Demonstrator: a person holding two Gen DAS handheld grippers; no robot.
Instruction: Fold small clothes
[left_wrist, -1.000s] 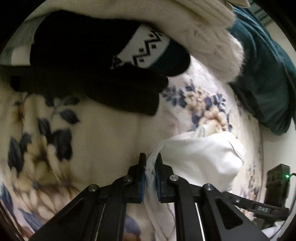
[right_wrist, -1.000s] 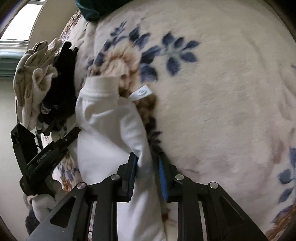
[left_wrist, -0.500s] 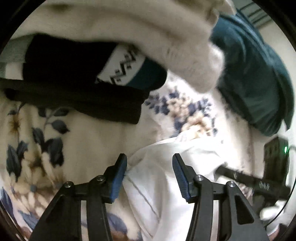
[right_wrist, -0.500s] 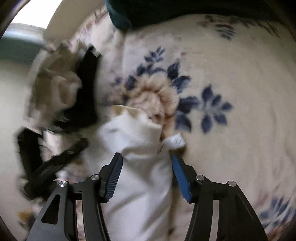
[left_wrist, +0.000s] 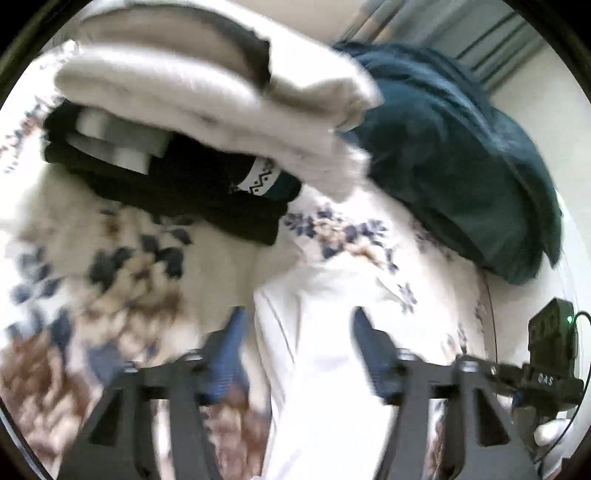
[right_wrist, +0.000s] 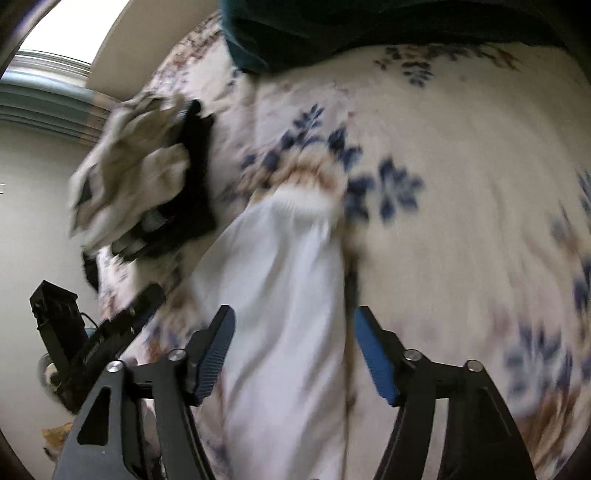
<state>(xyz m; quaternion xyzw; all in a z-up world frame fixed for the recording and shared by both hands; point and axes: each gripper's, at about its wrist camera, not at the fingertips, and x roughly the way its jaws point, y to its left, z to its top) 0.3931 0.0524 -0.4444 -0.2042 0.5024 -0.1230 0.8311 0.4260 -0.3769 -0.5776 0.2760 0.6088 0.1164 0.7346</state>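
A small white garment (left_wrist: 317, 339) (right_wrist: 280, 288) lies folded lengthwise on the floral blanket (left_wrist: 122, 280) (right_wrist: 461, 221). My left gripper (left_wrist: 299, 325) hovers above it, its jaws opening wide, with the cloth below and free of the pads. In the right wrist view my right gripper (right_wrist: 293, 321) also hangs above the garment, jaws opening, nothing pressed between them. The left gripper's body (right_wrist: 110, 332) shows at the left of the right wrist view, and the right gripper's body (left_wrist: 550, 354) at the right edge of the left wrist view.
A stack of folded clothes, cream knit (left_wrist: 221, 92) (right_wrist: 129, 177) over black pieces (left_wrist: 192, 192), sits beyond the white garment. A dark teal blanket (left_wrist: 461, 158) (right_wrist: 332, 26) lies at the far side. A window (right_wrist: 48, 33) and a wall are to the left.
Both grippers let go of the white garment, opened wide and rose away from it. The garment stays lying on the blanket.
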